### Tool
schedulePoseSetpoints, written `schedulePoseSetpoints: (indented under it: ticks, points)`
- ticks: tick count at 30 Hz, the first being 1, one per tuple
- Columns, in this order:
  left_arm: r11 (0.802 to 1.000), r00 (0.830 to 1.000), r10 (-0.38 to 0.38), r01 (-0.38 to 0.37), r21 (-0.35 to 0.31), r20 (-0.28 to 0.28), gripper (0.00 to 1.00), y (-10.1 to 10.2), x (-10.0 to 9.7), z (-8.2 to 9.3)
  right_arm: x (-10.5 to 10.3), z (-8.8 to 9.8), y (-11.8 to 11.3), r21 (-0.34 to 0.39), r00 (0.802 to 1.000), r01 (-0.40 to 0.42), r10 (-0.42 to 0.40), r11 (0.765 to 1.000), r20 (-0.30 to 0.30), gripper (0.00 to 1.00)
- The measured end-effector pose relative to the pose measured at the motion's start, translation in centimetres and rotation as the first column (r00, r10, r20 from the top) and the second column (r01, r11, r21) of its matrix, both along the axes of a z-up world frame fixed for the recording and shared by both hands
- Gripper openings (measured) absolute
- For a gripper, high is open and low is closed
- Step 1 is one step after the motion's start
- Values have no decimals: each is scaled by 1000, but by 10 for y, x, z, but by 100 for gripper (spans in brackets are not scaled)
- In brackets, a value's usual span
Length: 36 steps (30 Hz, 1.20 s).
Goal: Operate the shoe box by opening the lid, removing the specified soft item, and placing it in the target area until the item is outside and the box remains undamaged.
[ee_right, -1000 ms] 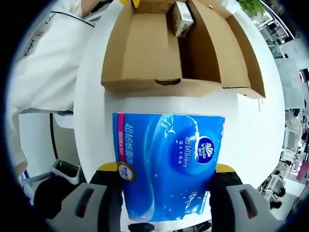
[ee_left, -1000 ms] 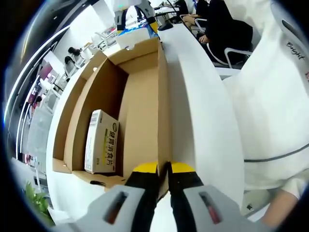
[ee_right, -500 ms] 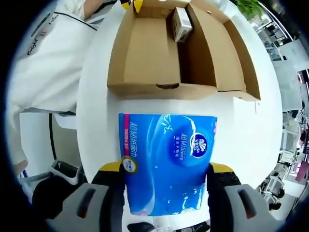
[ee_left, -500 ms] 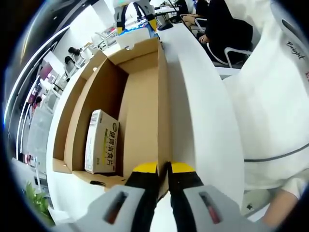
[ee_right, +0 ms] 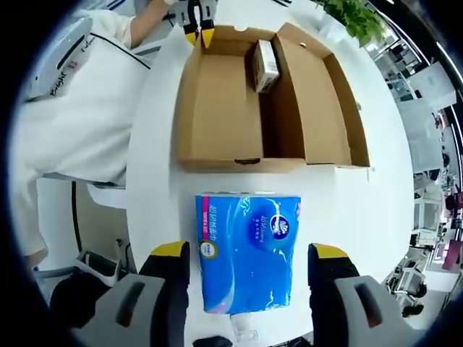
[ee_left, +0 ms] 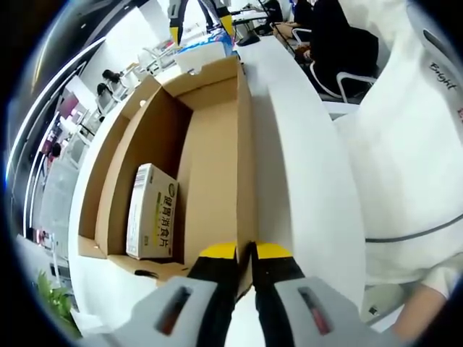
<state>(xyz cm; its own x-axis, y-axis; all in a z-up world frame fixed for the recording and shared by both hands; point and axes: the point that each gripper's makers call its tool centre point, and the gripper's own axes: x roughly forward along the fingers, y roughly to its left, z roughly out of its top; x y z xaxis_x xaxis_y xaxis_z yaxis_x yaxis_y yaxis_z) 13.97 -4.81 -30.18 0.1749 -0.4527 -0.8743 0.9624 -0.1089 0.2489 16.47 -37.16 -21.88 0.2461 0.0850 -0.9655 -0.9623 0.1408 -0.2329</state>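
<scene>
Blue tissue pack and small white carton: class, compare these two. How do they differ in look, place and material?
Look: the blue tissue pack is glossy blue film, while the small white carton is white printed card.
Place: the pack lies on the white table outside the shoe box; the carton rests inside it.
Material: the pack looks soft; the carton looks stiff-edged.
Shared: both are rectangular, and neither is gripped.

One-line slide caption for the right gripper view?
Open right gripper above blue tissue pack lying on white table outside open cardboard box.
</scene>
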Motion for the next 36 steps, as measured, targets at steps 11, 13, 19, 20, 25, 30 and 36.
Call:
schedulePoseSetpoints:
  ticks: [11,13,19,20,25,30,36]
  points:
    - [1000,1000,4,-4,-1,-6,6,0,0,0,6,19,32,249,997,56,-65,967,29,56]
    - [1000,1000,5,-5,-2,-7,6,0,0,0,10,20,37,301,993,101,-112,948,21,58]
    - [1000,1000,6,-6,-3,-7,6,0,0,0,19,40,59,509,988,120,-154,852,26,56]
    - [1000,1000,5,-5,-2,-7,6,0,0,0,18,41,61,526,988,123,-154,841,14,56]
    - [1000,1000,10,-10,-2,-6,6,0,0,0,13,40,64,547,990,105,-140,831,22,57]
    - [1000,1000,20,-20,-3,-9,6,0,0,0,26,49,67,625,980,128,-197,770,42,52]
    - [1000,1000,17,-17,1,-9,6,0,0,0,34,60,74,703,969,95,-226,705,96,53]
